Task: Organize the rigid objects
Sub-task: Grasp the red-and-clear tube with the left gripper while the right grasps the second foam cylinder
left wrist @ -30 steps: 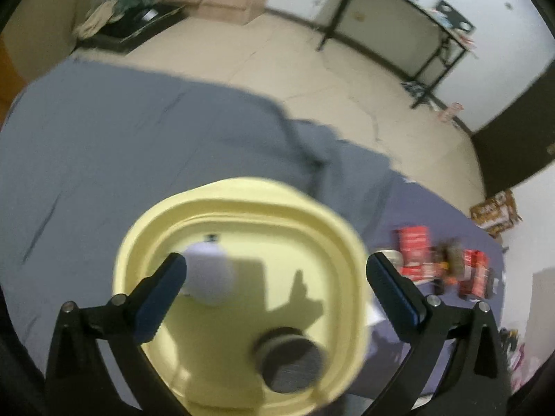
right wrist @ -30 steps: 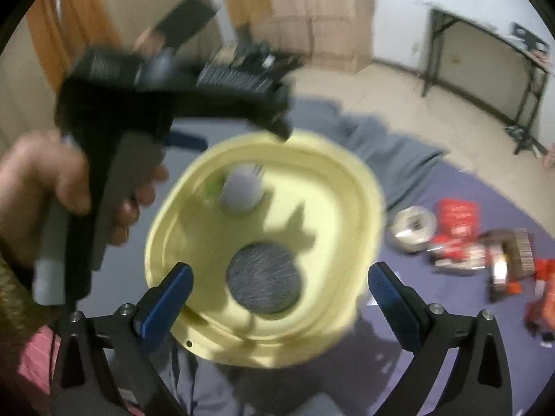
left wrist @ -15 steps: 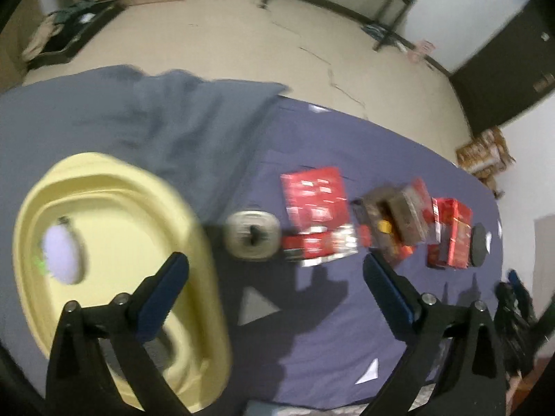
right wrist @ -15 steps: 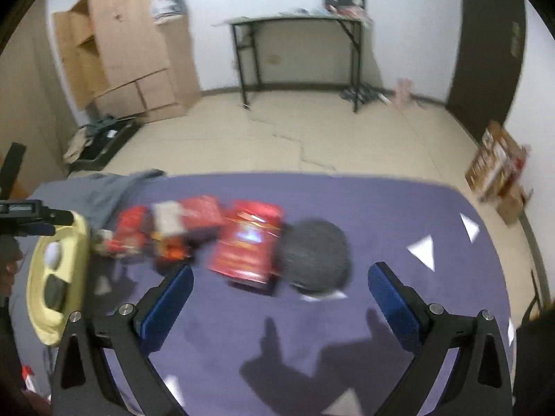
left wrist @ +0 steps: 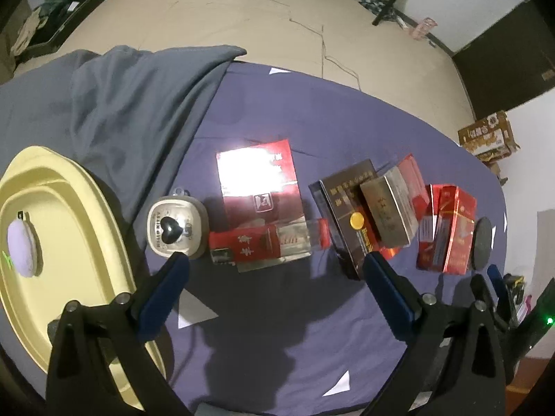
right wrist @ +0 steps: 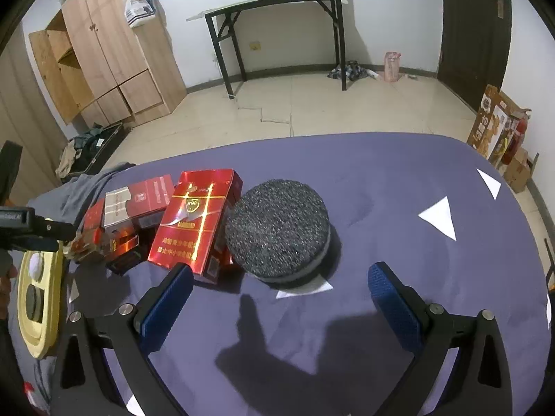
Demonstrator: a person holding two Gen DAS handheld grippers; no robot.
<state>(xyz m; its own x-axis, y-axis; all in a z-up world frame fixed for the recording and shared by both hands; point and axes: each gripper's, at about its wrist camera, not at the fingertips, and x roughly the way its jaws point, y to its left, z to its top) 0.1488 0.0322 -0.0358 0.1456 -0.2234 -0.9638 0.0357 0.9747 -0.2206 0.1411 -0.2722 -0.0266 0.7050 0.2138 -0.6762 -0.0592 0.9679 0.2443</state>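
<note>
Hovering my left hand-held gripper (left wrist: 274, 267), jaws spread and empty, above the red cigarette packs (left wrist: 258, 242); my right hand-held gripper (right wrist: 279, 277) is gaping before the black round sponge (right wrist: 277, 228) on the purple-clothed table (right wrist: 399, 187).

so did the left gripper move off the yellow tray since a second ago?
Yes. The left gripper, open and empty, hung over the yellow tray a second ago; now the tray sits at the left edge of its view and the gripper is over the red boxes.
</note>
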